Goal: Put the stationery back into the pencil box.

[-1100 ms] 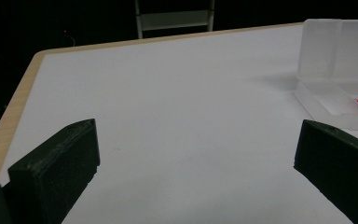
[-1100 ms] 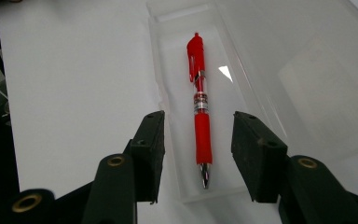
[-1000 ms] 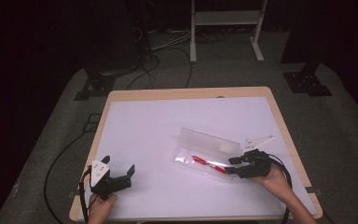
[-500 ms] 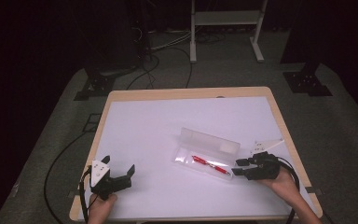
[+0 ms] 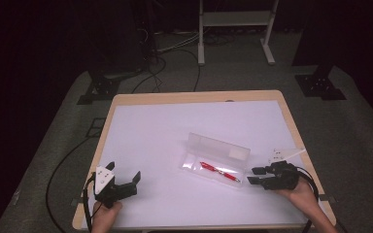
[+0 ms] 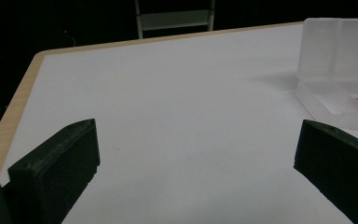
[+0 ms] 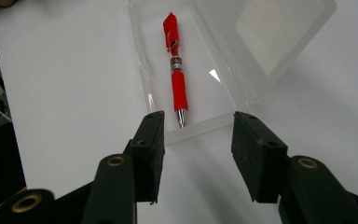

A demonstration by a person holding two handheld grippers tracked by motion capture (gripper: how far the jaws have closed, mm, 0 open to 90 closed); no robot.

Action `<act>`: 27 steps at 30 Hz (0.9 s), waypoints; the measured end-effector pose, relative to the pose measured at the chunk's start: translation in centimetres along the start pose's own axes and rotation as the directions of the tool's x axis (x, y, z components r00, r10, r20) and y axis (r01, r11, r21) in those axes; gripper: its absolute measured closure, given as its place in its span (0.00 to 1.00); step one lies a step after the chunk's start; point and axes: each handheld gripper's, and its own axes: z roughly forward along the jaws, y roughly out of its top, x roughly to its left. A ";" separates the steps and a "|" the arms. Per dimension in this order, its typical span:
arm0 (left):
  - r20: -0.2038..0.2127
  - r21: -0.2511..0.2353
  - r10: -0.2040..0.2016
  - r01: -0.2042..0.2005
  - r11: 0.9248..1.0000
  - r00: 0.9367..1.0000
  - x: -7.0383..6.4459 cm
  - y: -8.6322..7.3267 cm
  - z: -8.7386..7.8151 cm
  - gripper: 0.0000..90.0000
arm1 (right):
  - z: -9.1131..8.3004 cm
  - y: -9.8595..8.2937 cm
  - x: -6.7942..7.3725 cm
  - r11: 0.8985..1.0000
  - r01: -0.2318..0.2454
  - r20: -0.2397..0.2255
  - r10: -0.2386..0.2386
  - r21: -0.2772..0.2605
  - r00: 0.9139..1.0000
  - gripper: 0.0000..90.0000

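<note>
Red pen [image 7: 176, 70] lies inside clear case [image 7: 144, 70], lid open.

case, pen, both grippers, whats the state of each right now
case: open, lid tipped up at its far side, flat on the table
pen: lying in the case's tray, red, tip toward the right gripper
left gripper: open, holding nothing, near the table's front left corner
right gripper: open, holding nothing, just short of the case's end
</note>
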 end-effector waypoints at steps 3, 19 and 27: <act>0.001 0.001 0.000 0.000 1.000 1.000 0.0 0.0 0.0 0.00 | -0.2 -0.4 -0.2 1.000 -0.008 0.006 0.008 0.000 1.000 0.59; -0.001 0.001 0.001 -0.001 1.000 1.000 0.0 0.0 0.0 0.00 | -1.3 -2.3 -0.9 0.999 -0.048 0.035 0.048 -0.013 0.998 0.57; -0.002 0.001 0.000 0.000 1.000 1.000 -0.1 0.0 0.0 0.00 | -1.8 -3.5 -1.1 0.997 -0.075 0.044 0.076 -0.023 0.996 0.56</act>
